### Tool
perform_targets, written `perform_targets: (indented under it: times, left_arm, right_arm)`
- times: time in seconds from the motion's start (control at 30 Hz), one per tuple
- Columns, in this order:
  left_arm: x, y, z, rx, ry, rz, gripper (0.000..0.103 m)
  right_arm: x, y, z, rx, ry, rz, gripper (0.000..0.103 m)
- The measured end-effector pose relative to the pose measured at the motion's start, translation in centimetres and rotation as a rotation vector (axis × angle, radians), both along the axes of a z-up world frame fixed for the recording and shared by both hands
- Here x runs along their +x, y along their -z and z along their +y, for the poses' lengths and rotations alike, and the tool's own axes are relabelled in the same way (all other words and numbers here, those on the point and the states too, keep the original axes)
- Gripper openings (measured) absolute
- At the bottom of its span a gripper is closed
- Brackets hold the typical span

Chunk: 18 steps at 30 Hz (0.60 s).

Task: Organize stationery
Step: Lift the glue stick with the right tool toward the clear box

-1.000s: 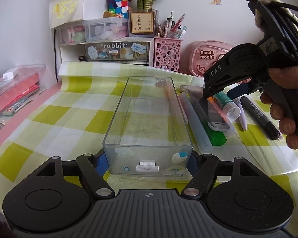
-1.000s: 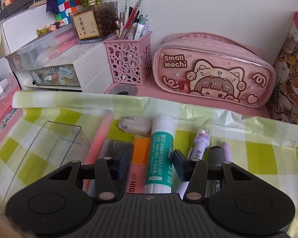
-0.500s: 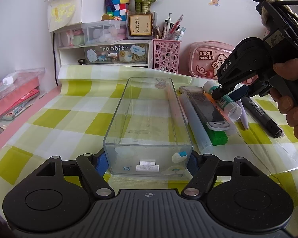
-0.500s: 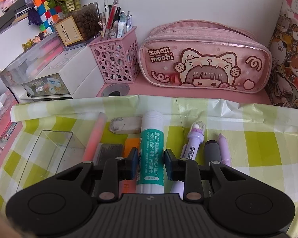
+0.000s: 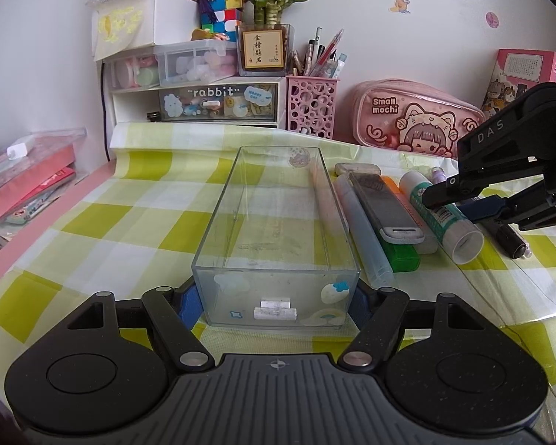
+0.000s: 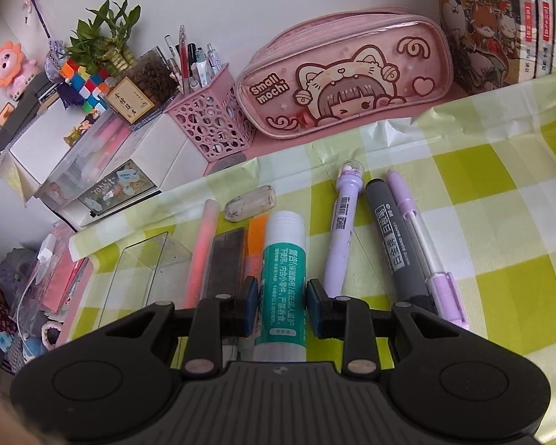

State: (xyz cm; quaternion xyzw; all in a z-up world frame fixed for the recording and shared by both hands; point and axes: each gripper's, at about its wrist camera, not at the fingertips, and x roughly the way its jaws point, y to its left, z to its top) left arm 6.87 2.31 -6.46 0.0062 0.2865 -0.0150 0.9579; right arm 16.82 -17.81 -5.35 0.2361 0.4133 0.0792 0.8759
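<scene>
On the checked cloth: one clear box (image 5: 276, 237), one glue stick (image 6: 281, 282), one eraser (image 6: 250, 203), two purple pens (image 6: 343, 230), one grey marker (image 6: 393, 237), one pink pencil case (image 6: 344, 81), one pink pen cup (image 6: 211, 118).

The glue stick's (image 6: 282, 289) near end is hidden behind the right gripper (image 6: 282, 306); the books (image 6: 507, 18) are cut off by the frame's edge.
</scene>
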Motion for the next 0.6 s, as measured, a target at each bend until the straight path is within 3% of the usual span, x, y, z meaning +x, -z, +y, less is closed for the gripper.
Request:
perform_targets:
  times: [0.37, 0.6]
  left_arm:
    - [0.0, 0.0, 0.0, 0.000, 0.000, 0.000, 0.072]
    - [0.0, 0.0, 0.0, 0.000, 0.005, -0.003, 0.072]
  right_arm:
    - [-2.0, -0.4, -0.7, 0.186, 0.023, -0.002, 0.020]
    - [-2.3, 0.5, -1.0, 0.363, 0.054, 0.018, 0.020]
